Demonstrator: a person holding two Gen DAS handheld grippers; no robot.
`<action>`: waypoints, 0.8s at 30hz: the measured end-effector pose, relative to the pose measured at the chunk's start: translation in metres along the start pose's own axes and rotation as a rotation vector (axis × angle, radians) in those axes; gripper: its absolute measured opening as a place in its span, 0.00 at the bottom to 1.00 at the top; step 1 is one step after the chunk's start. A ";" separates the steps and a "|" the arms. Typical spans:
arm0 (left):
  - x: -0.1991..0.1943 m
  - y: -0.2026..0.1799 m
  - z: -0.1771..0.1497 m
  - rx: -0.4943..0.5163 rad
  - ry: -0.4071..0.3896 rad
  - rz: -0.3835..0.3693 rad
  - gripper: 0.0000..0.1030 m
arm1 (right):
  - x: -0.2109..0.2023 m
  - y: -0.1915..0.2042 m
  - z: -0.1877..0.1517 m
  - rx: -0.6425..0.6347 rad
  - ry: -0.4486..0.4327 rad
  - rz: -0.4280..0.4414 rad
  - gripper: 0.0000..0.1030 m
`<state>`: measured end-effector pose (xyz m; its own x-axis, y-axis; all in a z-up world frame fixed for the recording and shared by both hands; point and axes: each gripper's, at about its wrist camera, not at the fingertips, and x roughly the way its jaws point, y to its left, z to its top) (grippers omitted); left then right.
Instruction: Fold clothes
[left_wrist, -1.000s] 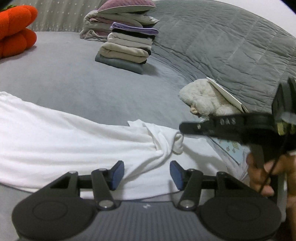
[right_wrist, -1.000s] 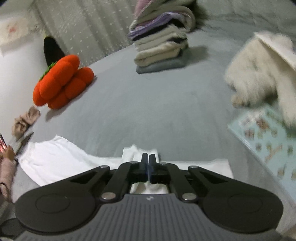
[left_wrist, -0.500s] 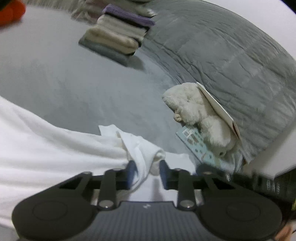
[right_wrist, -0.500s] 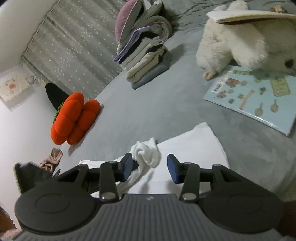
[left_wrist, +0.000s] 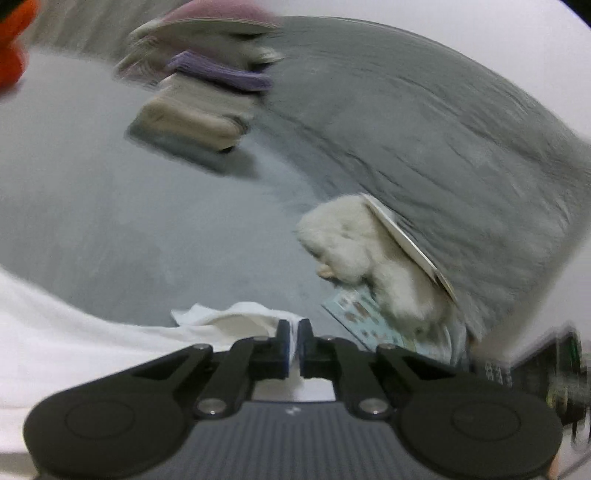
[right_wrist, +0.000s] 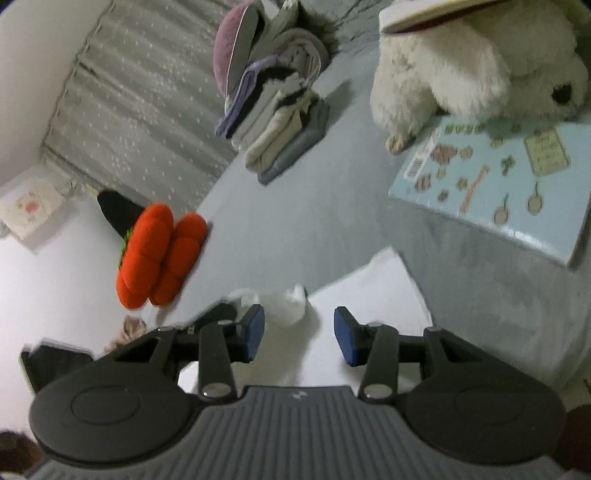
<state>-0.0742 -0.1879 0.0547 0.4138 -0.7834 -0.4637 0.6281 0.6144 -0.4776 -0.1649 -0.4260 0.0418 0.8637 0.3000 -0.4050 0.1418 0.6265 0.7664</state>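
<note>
Pinching a bunched fold of the white garment (left_wrist: 74, 354), the left hand-held gripper (left_wrist: 290, 345) has its jaws pressed together on the cloth, which lies spread on the grey bed (left_wrist: 110, 221). The right hand-held gripper (right_wrist: 299, 334) stands spread, its pads clear of the crumpled tip just ahead. This looks like the start of a fold: one corner is taken. Next, I judge, the right one needs its own hold on the cloth's edge before any lifting across, away from the book (right_wrist: 498, 184) and plush toy (right_wrist: 461, 66).
</note>
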 end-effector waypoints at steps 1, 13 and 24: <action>-0.001 -0.007 -0.003 0.050 0.010 -0.002 0.04 | -0.001 -0.001 0.002 0.009 -0.007 0.004 0.45; 0.013 -0.041 -0.055 0.306 0.211 -0.072 0.17 | -0.007 -0.003 -0.003 -0.034 0.018 0.006 0.45; -0.006 0.018 -0.018 -0.055 0.077 0.026 0.47 | -0.010 -0.011 -0.003 -0.009 0.002 0.012 0.45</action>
<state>-0.0767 -0.1706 0.0355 0.3768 -0.7587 -0.5314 0.5795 0.6406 -0.5037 -0.1769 -0.4332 0.0361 0.8642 0.3091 -0.3970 0.1270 0.6294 0.7666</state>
